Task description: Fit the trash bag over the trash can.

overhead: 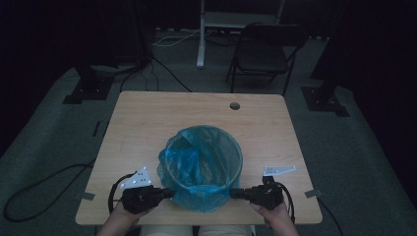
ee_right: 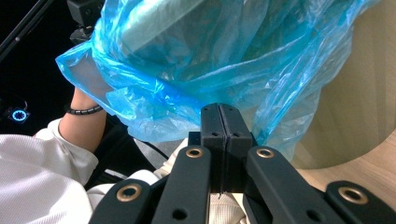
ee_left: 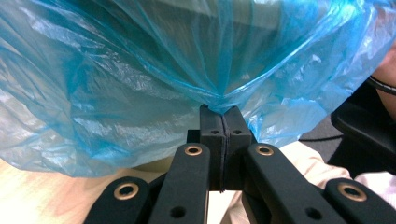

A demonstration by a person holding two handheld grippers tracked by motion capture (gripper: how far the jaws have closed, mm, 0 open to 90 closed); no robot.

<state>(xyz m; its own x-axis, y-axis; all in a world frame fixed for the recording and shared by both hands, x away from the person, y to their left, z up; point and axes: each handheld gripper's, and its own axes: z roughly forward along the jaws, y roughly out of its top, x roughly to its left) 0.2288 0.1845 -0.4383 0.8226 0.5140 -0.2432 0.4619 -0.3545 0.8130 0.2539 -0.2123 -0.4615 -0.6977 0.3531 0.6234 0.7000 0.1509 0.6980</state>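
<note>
Dim, dark-edged high view; both gripper views brighter and sharp, slight plastic glare.

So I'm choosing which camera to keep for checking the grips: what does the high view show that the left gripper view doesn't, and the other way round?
High view alone: the round bin lined with the blue plastic bag, the wooden table, a black folding chair, and the right gripper at the bag's edge. Left gripper view alone: its two black jaws pressed shut, the film gathered into a pinch. Both: the bag and the left gripper.
</note>
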